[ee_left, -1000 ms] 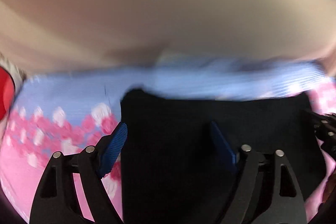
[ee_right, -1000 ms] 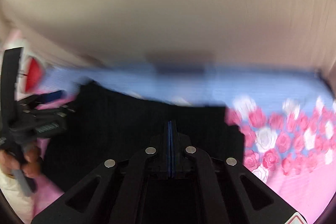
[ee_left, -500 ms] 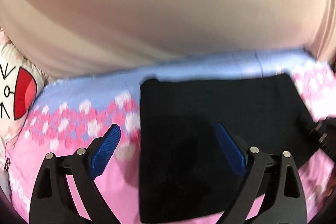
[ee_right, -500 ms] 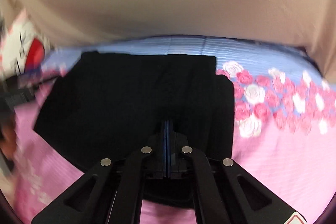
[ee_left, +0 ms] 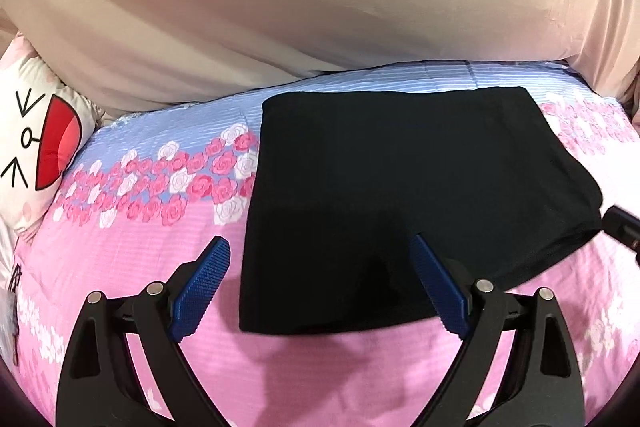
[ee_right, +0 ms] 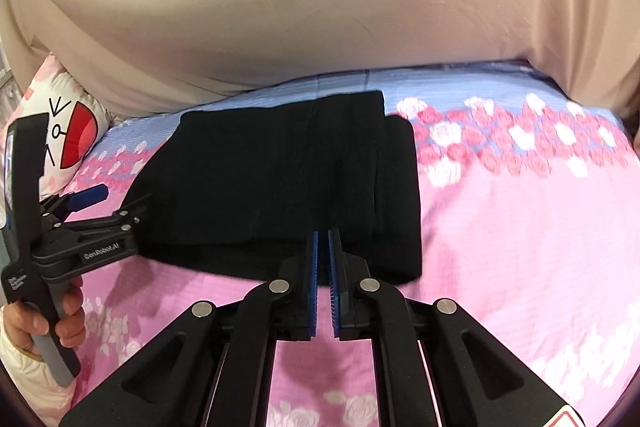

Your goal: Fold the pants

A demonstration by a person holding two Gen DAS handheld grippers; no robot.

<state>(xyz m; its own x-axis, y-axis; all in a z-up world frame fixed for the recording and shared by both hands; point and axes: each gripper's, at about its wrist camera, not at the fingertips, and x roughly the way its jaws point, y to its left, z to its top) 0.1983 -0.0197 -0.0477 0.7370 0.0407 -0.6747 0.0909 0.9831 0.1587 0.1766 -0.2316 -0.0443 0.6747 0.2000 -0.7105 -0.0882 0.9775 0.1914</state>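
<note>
You have one pair of black pants (ee_left: 408, 195) folded into a flat rectangle at frame centre on the floral bedsheet (ee_left: 132, 275). Your left gripper (ee_left: 320, 259) is spread wide, holding nothing; your right gripper (ee_right: 323, 251) shows a slim gap, empty. One cartoon pillow (ee_left: 36, 143) sits at far left.

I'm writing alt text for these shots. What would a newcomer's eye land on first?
The black pants, folded into a compact rectangle, lie mid-frame on the pink and blue rose-print bedspread. The left tool is open just before their near edge, and the right tool is nearly shut, gripping nothing. A white cartoon-face pillow with a red mouth sits at far left.
</note>
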